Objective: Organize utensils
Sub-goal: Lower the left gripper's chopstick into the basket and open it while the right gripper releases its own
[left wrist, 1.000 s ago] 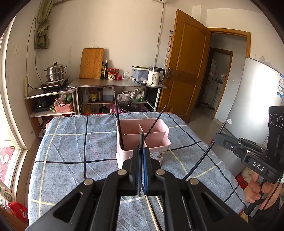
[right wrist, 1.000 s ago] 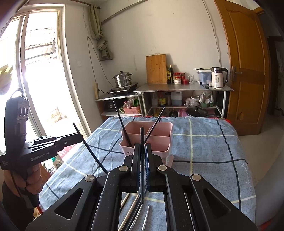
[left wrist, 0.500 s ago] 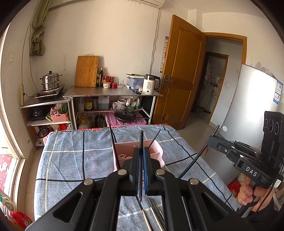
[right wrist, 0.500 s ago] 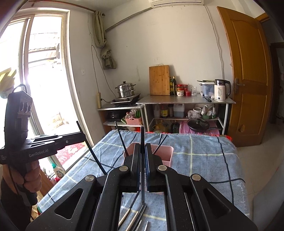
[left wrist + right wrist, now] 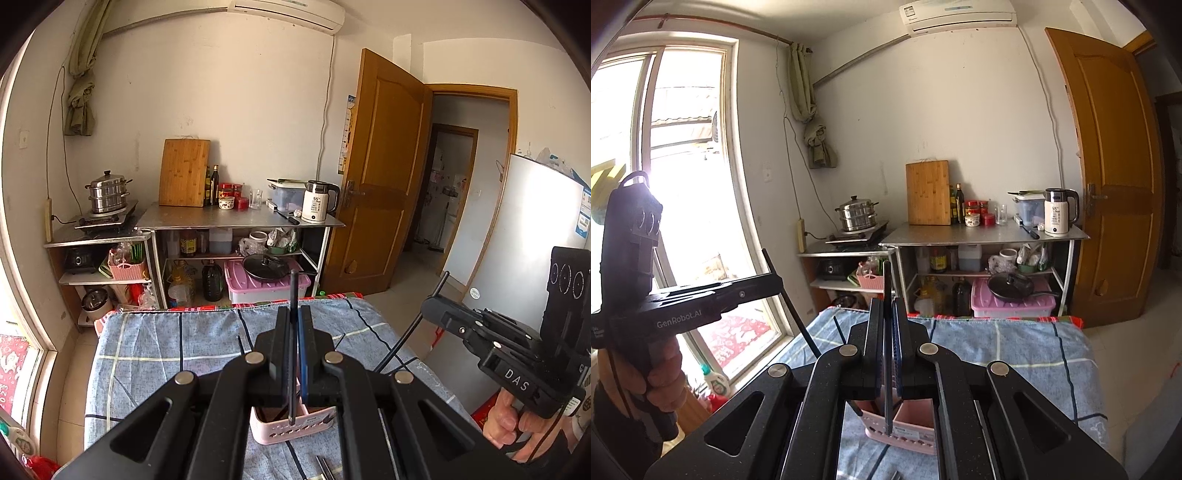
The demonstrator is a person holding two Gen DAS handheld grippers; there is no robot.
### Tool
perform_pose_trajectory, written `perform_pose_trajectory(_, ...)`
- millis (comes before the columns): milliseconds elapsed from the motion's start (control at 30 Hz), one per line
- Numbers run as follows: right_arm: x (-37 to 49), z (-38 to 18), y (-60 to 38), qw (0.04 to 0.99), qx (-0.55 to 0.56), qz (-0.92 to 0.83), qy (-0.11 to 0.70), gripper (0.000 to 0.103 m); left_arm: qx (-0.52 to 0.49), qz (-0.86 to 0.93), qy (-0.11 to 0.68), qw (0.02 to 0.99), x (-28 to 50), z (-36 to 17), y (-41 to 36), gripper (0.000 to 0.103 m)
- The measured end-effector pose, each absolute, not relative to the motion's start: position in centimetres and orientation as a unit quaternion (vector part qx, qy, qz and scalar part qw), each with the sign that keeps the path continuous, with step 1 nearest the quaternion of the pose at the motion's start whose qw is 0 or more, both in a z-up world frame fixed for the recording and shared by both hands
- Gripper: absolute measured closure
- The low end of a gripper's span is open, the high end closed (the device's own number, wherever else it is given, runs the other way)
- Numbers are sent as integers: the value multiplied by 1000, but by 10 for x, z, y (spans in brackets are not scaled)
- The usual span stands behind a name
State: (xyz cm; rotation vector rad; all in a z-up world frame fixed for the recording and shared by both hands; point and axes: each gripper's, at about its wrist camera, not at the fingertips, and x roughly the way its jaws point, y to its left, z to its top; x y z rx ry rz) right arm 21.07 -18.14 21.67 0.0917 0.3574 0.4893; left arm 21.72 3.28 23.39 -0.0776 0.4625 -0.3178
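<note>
My left gripper [image 5: 294, 314] is shut on a black chopstick [image 5: 293, 288] that stands upright between its pads. Below it sits the pink utensil holder [image 5: 291, 434] on the blue checked table [image 5: 166, 354], largely hidden by the jaws. My right gripper [image 5: 887, 306] is shut on a second black chopstick [image 5: 887, 277], also upright, above the same pink holder [image 5: 908, 424]. Another black chopstick [image 5: 837, 328] leans out of the holder. Each gripper shows in the other's view, raised beside the table with its stick slanting down.
Silver utensils [image 5: 325, 469] lie on the cloth near the front edge. Behind the table stand a metal shelf [image 5: 240, 221] with a kettle [image 5: 317, 201], a cutting board and a steamer pot. A wooden door [image 5: 384, 184] is at the right, a window [image 5: 683, 184] at the left.
Both grippers have risen with their chopsticks still clamped. The pink holder has dropped low in both views and is now mostly hidden behind the jaws.
</note>
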Motion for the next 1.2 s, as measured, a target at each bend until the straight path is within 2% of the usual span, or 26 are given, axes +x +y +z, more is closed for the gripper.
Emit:
perform_pose_trajectory(300, 239, 204, -165, 952, 51, 237, 184, 99, -45, -146, 240, 959, 246, 212, 41, 99)
perform_pose_trajectory(800, 282, 144, -156, 937, 54, 221, 263, 99, -60, -133, 320, 936, 288, 146, 49, 98)
perform_pose_trajectory(1067, 293, 132, -155, 929, 51, 219, 293, 98, -61, -123, 317, 938, 293, 140, 49, 97)
perform_pose_trajectory(1100, 293, 132, -155, 929, 51, 218, 295, 98, -61, -119, 313, 940, 292, 142, 49, 93)
perform_pose_trajectory(1133, 293, 132, -156, 929, 50, 216, 295, 97, -62, -117, 309, 942, 290, 143, 50, 85)
perform_pose_trajectory(1200, 291, 134, -159, 931, 51, 214, 291, 90, -67, -113, 299, 945, 286, 147, 52, 76)
